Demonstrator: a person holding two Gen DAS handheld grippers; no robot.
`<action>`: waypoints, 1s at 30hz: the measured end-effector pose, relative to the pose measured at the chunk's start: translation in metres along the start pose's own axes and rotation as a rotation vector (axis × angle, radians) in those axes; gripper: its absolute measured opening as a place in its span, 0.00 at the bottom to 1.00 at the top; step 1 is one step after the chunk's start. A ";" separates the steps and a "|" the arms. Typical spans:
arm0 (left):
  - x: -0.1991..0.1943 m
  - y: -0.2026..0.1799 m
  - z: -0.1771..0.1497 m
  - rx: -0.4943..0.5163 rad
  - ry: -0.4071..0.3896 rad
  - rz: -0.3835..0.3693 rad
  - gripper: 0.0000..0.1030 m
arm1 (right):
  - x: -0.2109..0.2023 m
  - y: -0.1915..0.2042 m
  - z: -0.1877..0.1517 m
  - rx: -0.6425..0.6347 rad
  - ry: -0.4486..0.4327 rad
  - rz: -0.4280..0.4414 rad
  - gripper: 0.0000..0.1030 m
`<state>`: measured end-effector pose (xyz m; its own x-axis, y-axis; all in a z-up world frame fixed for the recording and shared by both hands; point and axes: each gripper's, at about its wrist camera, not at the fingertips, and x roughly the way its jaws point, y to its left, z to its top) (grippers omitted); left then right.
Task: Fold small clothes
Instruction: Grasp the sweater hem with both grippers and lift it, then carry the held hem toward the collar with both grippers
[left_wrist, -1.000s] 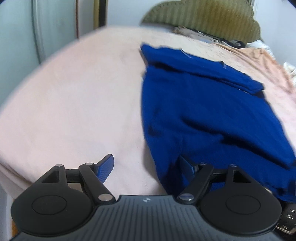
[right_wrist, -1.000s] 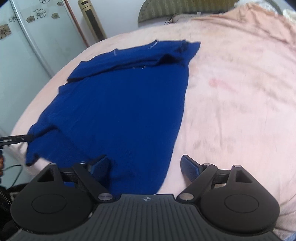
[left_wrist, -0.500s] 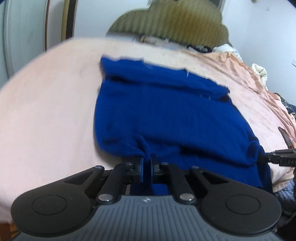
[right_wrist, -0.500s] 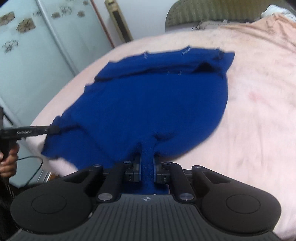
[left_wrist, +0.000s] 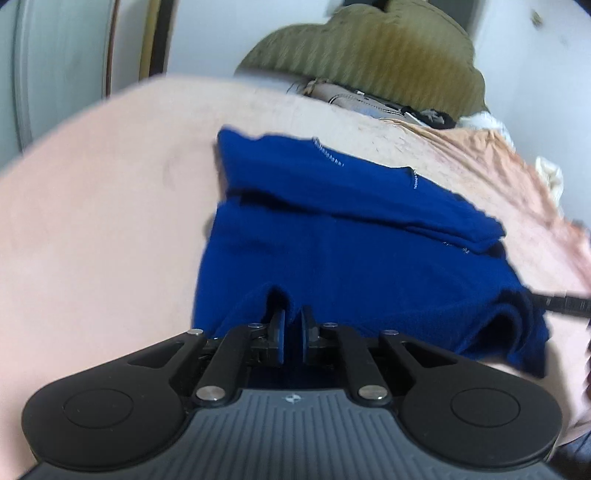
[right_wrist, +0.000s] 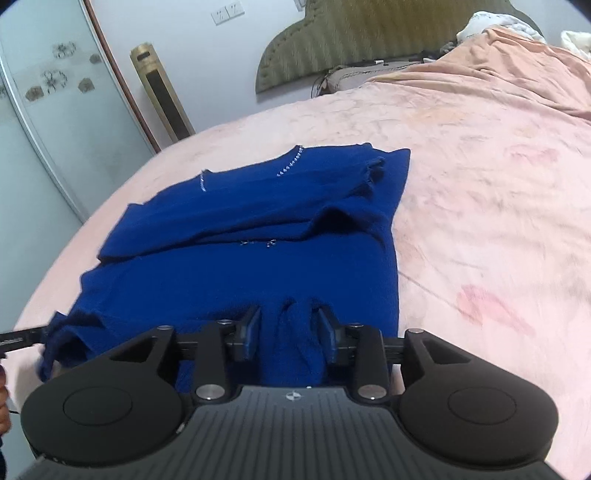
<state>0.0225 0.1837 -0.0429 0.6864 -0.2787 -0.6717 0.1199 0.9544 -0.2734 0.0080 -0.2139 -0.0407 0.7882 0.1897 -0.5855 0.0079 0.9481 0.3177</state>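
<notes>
A dark blue knit sweater (left_wrist: 351, 240) lies on the pink bed sheet (left_wrist: 92, 221) with its upper part folded over. My left gripper (left_wrist: 293, 321) is shut on a pinch of the near hem at the sweater's left side. In the right wrist view the same sweater (right_wrist: 258, 258) spreads ahead. My right gripper (right_wrist: 290, 321) stands over the hem's right side. Its jaws are opening, and a raised ridge of blue cloth sits loose between them. A black finger (left_wrist: 561, 302) of the right gripper shows at the hem's far corner.
An olive padded headboard (right_wrist: 332, 48) rises at the far end of the bed, with rumpled bedding (left_wrist: 369, 99) below it. A gold tower unit (right_wrist: 162, 99) and a frosted glass door (right_wrist: 44, 110) stand to the left. Bare pink sheet (right_wrist: 480, 184) stretches to the right.
Both grippers went from open to shut on the sweater's near hem and pushed it forward towards the folded upper part. The right jaws have since parted again.
</notes>
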 end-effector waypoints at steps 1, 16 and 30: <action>-0.003 0.005 -0.002 -0.032 0.006 -0.023 0.10 | -0.006 -0.002 -0.003 0.009 -0.011 0.001 0.45; -0.020 0.021 -0.039 -0.215 0.068 -0.247 0.53 | -0.030 -0.040 -0.059 0.269 0.064 0.215 0.58; -0.034 0.004 -0.043 -0.128 0.006 -0.270 0.06 | -0.040 -0.005 -0.048 0.133 0.029 0.245 0.09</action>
<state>-0.0314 0.1919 -0.0509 0.6378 -0.5219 -0.5664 0.2062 0.8242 -0.5274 -0.0530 -0.2140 -0.0542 0.7586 0.4179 -0.4998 -0.0980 0.8317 0.5465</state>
